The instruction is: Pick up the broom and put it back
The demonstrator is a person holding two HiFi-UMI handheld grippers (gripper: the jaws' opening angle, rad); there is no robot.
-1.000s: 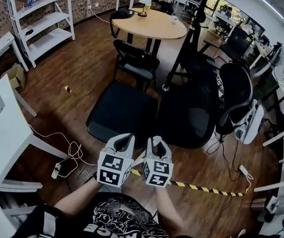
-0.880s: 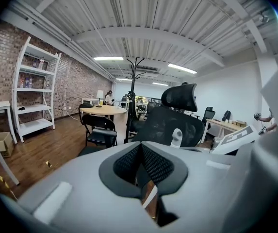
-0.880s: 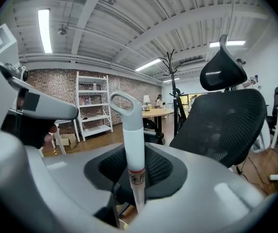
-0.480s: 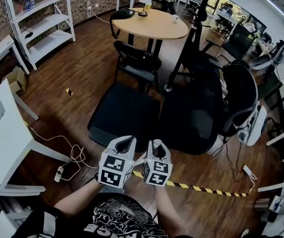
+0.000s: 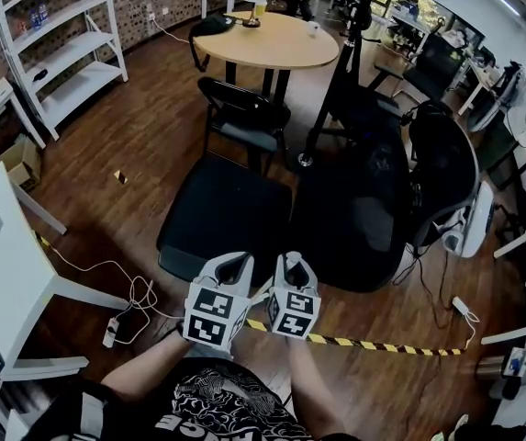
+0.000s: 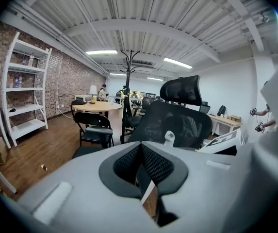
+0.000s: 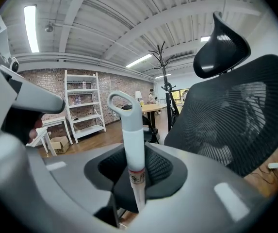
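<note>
While right gripper (image 5: 290,266) pinches white broom handle (image 7: 132,144) upright between its pads, pickup looks done. Left gripper (image 5: 230,268) jaws pressed together, empty. Remaining: carry it to storage spot, not identifiable here; release.

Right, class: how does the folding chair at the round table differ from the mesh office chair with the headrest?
The mesh office chair has a tall mesh back topped by a headrest; the folding chair has a low back and none. The folding chair stands further off, beside the round table; the office chair is nearer. Both are black and unoccupied.
</note>
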